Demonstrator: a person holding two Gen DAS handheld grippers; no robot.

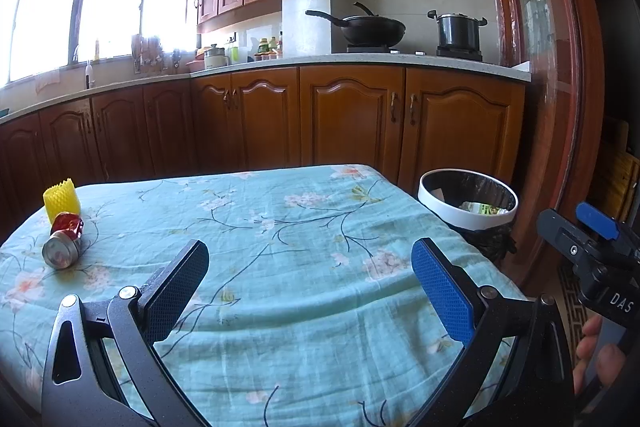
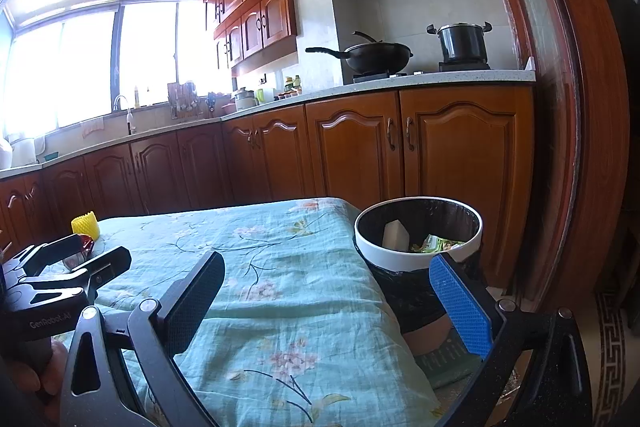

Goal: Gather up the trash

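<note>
Both tongs released, empty, above desk (image 1: 280, 227).
L tongs (image 1: 310, 281) face 3 leftovers: can (image 1: 60, 250), red wrapper (image 1: 69, 223), yellow foam net (image 1: 61, 203); R tongs (image 2: 326, 301) near bin (image 2: 416, 247) for drop-off.

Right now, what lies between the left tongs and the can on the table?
Only bare floral tablecloth, as the left wrist view shows. The can lies on its side with a red wrapper and yellow foam net beyond it.

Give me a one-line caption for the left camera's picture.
Open left gripper over a flowered tablecloth; can and yellow cup left, bin right.
</note>
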